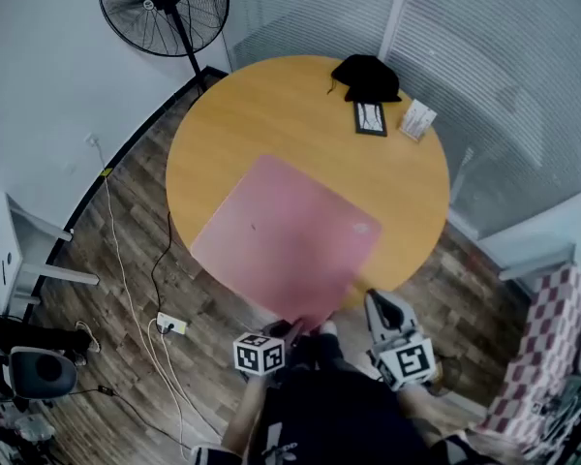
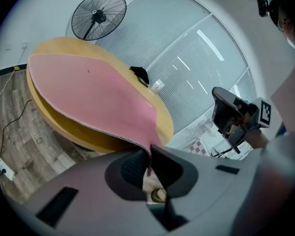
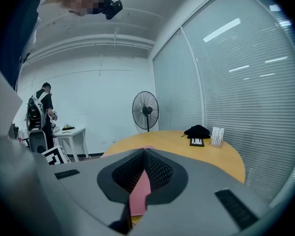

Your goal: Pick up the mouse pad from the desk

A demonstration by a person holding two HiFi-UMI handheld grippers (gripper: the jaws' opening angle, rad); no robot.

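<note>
Fingers (image 2: 130, 167) of the left gripper (image 2: 149, 151) are pressed together on the near corner of the pink mouse pad (image 1: 290, 231). The right gripper (image 3: 144, 151) pinches the pad's edge just beside that corner, with a pink strip showing between its fingers.

The lift looks to be the step in hand. Just ahead of the left fingers the pad hangs clear of the round bench (image 1: 271, 105), with a gap under its stitched edge, while its far part lies on the top.

The pad looks nearly square, so I judge no clear long axis. It sits diamond-wise, one corner toward the fingers and the opposite one pointing away across the bench.

The next move probably calls for raising both grippers together, evenly, since the limp sheet may sag or drag.
</note>
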